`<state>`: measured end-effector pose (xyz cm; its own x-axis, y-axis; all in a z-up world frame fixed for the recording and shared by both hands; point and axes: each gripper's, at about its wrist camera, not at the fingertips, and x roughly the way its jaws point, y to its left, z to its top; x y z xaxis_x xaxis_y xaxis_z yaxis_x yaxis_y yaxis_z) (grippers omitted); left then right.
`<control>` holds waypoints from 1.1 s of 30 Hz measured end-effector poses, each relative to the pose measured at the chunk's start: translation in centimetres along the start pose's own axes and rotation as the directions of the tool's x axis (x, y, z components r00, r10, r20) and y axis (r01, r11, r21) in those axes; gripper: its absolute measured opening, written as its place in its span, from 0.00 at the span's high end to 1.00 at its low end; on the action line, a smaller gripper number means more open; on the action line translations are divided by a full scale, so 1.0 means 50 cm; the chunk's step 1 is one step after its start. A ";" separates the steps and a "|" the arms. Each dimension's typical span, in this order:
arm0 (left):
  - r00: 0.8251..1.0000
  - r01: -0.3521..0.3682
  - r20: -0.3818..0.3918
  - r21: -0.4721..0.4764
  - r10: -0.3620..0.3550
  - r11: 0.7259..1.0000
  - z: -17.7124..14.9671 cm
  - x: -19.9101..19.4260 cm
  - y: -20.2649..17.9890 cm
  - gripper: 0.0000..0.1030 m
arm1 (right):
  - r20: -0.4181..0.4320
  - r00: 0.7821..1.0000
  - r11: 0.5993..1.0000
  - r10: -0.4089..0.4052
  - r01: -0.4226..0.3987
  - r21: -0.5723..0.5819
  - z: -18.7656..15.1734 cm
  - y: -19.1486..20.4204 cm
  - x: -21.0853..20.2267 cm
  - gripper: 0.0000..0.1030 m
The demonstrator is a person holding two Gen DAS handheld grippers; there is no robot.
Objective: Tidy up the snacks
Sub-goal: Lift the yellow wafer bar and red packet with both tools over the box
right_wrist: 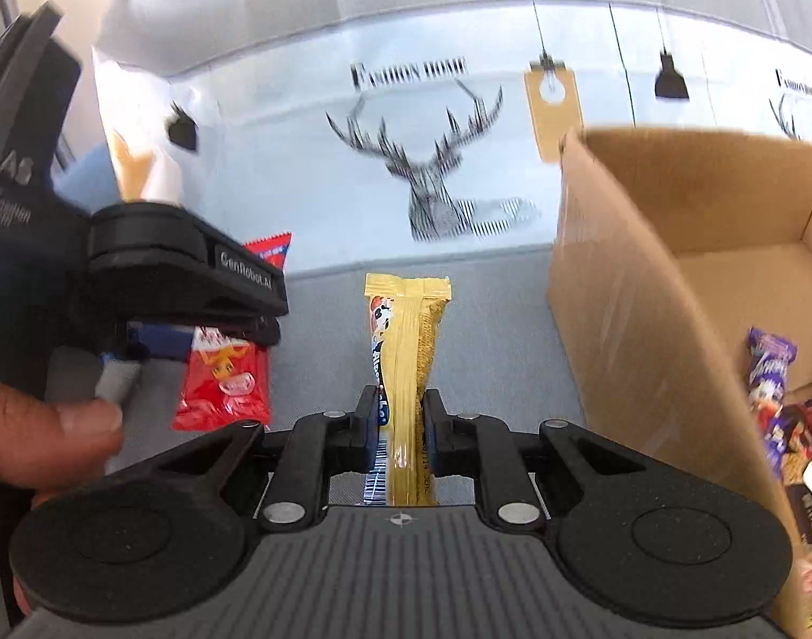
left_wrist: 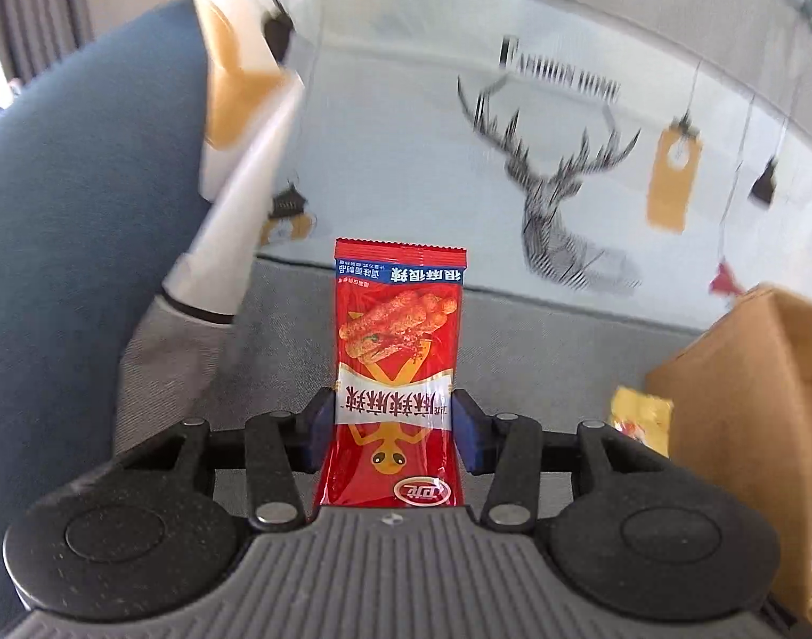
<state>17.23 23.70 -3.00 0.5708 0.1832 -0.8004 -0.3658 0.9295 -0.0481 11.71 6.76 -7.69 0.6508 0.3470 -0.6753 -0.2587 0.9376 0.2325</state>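
My left gripper (left_wrist: 392, 418) is shut on a red snack packet (left_wrist: 398, 341), which stands up between its blue pads above the grey sofa seat. The right wrist view shows that same left gripper (right_wrist: 161, 341) from the side at the left, with the red snack packet (right_wrist: 225, 383) hanging from it and a hand behind. My right gripper (right_wrist: 400, 415) is shut on a narrow yellow snack bar (right_wrist: 406, 351), held upright. An open cardboard box (right_wrist: 688, 287) stands just to the right of the bar, with a purple snack (right_wrist: 768, 373) and other wrappers at its near side.
A white cloth with a deer print (right_wrist: 432, 181) covers the sofa back ahead. A blue cushion (left_wrist: 75, 223) lies at the left. The cardboard box (left_wrist: 747, 388) sits at the right in the left wrist view, with a yellow wrapper (left_wrist: 640, 415) beside it.
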 end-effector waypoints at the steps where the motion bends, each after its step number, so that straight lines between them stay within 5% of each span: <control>1: 1.000 -0.007 0.026 -0.018 0.007 1.000 -0.006 -0.026 0.003 0.51 | 0.021 1.000 1.000 0.016 -0.016 -0.016 0.006 0.001 -0.015 0.83; 10: 0.971 0.014 0.238 -0.134 0.018 0.991 -0.117 -0.256 0.014 0.51 | 0.243 0.955 0.984 0.169 -0.148 -0.103 0.081 -0.050 -0.241 0.83; 15: 0.972 0.124 0.215 -0.137 -0.093 0.983 -0.183 -0.295 -0.027 0.51 | 0.275 0.943 0.978 0.187 -0.151 -0.146 0.087 -0.151 -0.330 0.83; 19: 0.962 0.172 0.219 -0.034 -0.161 0.984 -0.191 -0.299 -0.098 0.51 | 0.296 0.945 0.986 0.136 -0.101 -0.130 0.055 -0.252 -0.354 0.83; 33: 0.853 0.358 0.322 0.211 -0.410 0.910 -0.221 -0.308 -0.325 0.51 | 0.347 0.935 0.996 -0.068 0.083 -0.030 0.023 -0.505 -0.382 0.83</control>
<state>6.26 2.22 3.51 0.8737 -0.1220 -0.4709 0.0266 0.9786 -0.2043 6.61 -23.54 0.15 0.8742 0.2692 -0.4041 -0.2249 0.9621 0.1543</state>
